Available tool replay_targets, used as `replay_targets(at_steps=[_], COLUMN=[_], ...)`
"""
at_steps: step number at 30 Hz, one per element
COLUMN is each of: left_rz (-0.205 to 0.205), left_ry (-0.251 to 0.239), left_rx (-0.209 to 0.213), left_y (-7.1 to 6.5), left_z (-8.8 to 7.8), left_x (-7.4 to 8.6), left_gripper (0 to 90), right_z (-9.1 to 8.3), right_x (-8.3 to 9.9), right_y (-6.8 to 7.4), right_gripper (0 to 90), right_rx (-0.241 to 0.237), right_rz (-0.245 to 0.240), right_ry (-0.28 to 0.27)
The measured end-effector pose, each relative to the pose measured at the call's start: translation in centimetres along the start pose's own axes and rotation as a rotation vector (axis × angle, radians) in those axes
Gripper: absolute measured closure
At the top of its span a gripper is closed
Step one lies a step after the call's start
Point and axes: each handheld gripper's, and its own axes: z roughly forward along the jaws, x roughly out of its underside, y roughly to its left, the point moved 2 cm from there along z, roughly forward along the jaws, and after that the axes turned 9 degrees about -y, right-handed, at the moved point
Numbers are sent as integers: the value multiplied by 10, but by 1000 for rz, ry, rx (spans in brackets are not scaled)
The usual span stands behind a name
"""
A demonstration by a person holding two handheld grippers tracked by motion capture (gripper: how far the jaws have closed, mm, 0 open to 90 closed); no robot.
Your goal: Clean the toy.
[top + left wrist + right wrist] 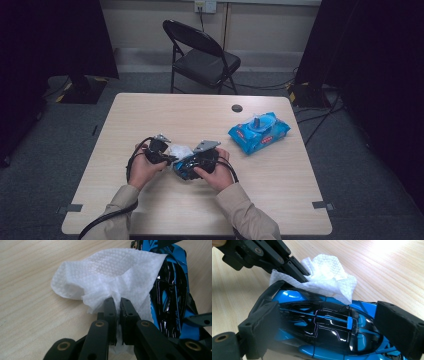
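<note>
Right gripper view shows the right tongs (pixel 322 322) clamped across a glossy, rigid, likely slippery and delicate blue toy car (pixel 324 327) at the near middle of the desk (pixel 150 115), best gripped by its flanks, while the left tongs (pixel 118 305) pinch a soft, limp white wipe (pixel 110 275) against its side.

White dimpled wipe (pixel 110 275), blue-black toy car (pixel 322 327)

Toy car (pixel 324 330) nose cut off — wipe (pixel 105 277) tail hidden between claws.

Dim, soft high view; sharper close views, bright glare on tabletop (pixel 387 247).
</note>
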Motion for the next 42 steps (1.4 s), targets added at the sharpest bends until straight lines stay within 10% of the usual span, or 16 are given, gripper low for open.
replay_targets(at_steps=[42], left_rz=[-31], left_ry=[-27], left_rx=[33], left_y=[-5], left_z=[41], left_x=[-32], left_gripper=[847], right_z=[0], right_x=[1], right_y=[-1], right_gripper=[67], right_rx=[-5], right_rz=[1], right_ry=[-8])
